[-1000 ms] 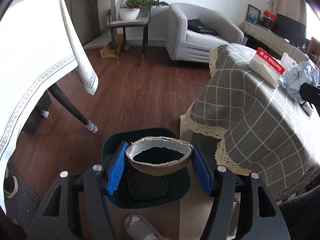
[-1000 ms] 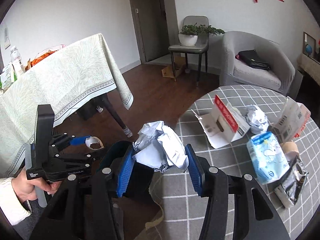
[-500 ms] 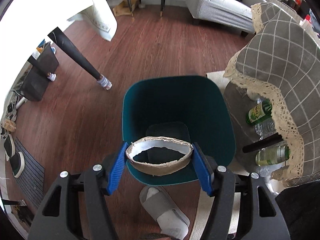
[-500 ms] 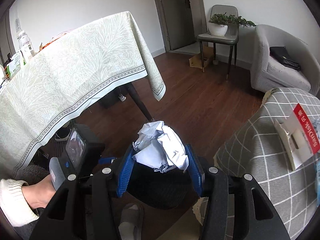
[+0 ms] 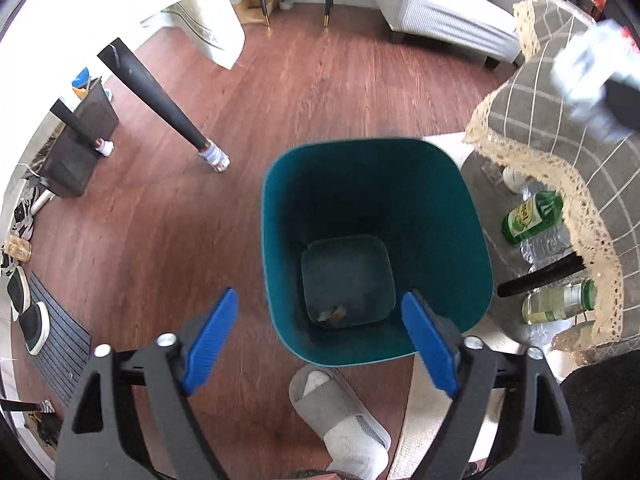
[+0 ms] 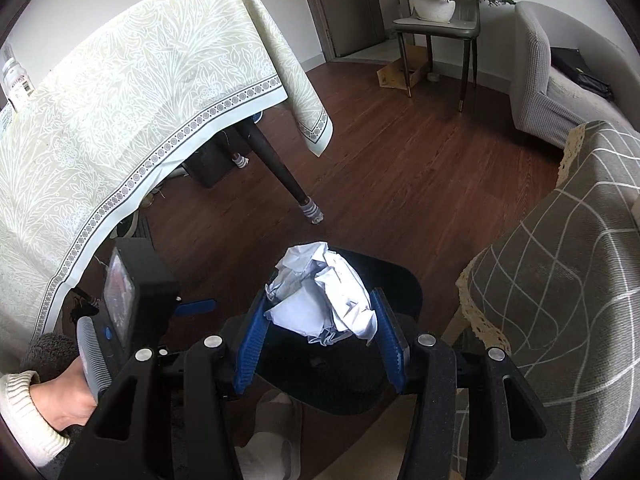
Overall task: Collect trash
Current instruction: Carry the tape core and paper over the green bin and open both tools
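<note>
The crumpled paper ball (image 6: 322,296) is squeezed between the 2 blue pads of the right gripper (image 6: 320,338), hanging right over the dark green bin (image 5: 374,248) on the floor. My guess is it's super light and squishy, so it'll spring back a bit once let go and could bounce off the rim if dropped off-centre; the grip across its fat middle looks like the right spot. The left gripper (image 5: 320,344) has just been opening, its jaws stand wide apart with nothing between them, pointing down into the bin, where a small brownish scrap (image 5: 332,314) lies at the bottom. Around it there's a dark wood floor (image 5: 280,92), a slipper (image 5: 340,412) on a socked foot just beside the bin, and a few bottles (image 5: 532,218) tucked under the round table with the grey checked cloth (image 6: 572,240). Further out a long table with a pale leafy cloth (image 6: 120,100), a grey armchair and a chair with a potted plant by the door
</note>
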Available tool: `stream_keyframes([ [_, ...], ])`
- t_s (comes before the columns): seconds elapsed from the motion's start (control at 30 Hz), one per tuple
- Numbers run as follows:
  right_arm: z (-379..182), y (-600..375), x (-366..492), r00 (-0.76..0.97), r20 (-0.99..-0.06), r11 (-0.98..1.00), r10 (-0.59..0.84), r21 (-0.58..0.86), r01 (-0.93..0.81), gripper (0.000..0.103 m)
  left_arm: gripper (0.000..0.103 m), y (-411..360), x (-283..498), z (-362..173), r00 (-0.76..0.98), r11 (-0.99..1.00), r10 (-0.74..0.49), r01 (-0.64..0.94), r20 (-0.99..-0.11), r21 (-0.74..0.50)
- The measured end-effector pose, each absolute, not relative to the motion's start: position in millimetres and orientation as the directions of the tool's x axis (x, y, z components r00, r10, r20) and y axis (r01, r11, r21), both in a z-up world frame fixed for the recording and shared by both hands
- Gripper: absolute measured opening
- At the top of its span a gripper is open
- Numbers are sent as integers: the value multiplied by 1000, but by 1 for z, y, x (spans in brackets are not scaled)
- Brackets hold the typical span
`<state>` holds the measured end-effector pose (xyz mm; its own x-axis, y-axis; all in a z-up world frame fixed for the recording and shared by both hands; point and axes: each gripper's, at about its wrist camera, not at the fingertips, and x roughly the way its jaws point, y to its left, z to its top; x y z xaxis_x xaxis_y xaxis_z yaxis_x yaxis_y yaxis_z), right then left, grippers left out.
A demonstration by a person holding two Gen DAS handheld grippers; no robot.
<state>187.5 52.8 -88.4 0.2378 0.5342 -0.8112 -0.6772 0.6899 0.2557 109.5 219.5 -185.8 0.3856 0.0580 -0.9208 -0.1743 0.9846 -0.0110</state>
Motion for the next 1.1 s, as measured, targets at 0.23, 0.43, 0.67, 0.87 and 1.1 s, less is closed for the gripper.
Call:
stream_keyframes([
  [0.23, -135, 66, 194, 180, -864, 714, 469, 252, -653, 52, 93, 237, 95, -157, 474, 978, 73, -206, -877, -30],
  [0.43, -179, 80, 195, 107, -909, 723, 404, 245, -646, 52, 94, 239, 88, -129, 555, 979, 82, -202, -828, -39],
  [0.67, -208, 89, 190, 71, -938, 730, 338, 213, -650, 53, 94, 235, 82, -97, 645, 982, 67, -176, -761, -64],
  [0.87, -217, 86, 188, 68, -948, 735, 312, 195, -650, 64, 80, 223, 80, -74, 704, 987, 78, -154, -706, -45],
  [1.1, -209, 80, 184, 84, -947, 716, 311, 176, -675, 73, 73, 222, 83, -54, 739, 981, 65, -170, -671, -92],
])
